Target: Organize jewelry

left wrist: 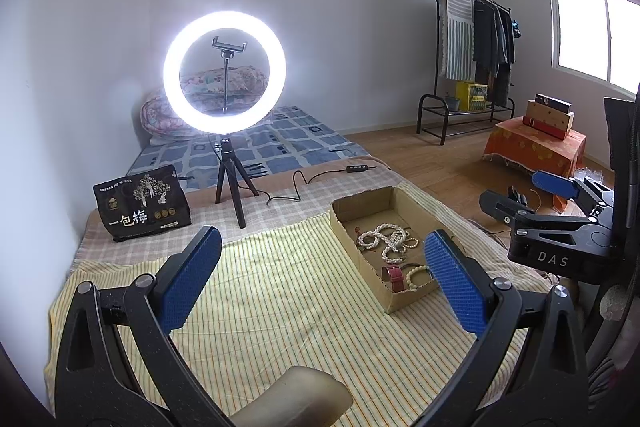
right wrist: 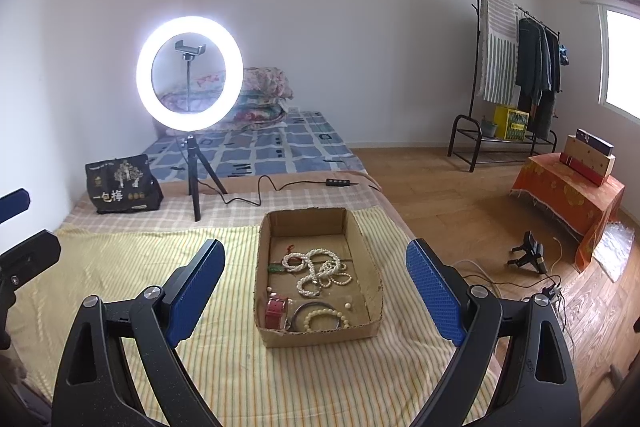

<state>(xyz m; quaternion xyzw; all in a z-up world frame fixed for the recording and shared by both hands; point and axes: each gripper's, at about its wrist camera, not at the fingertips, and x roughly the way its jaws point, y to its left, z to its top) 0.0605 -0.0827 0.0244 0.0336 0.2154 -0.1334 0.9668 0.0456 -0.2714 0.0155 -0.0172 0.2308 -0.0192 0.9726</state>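
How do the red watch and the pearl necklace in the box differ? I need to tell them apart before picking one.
The red watch is a broad, solid red strap; the pearl necklace is a thin string of small white beads. The watch sits compactly in the cardboard box's near left corner; the necklace sprawls in tangled loops across the middle. Both lie loose on the box floor, ungripped.

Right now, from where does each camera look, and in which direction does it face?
Left wrist view: sits on the left gripper, faces forward over the striped cloth toward the ring light; its open blue-padded fingers show, and the right gripper shows at the right edge.
Right wrist view: sits on the right gripper, faces the cardboard box almost head-on; its open fingers show, and part of the left gripper shows at the left edge.
Shared: box with pearl necklace, ring light, black snack bag, clothes rack.
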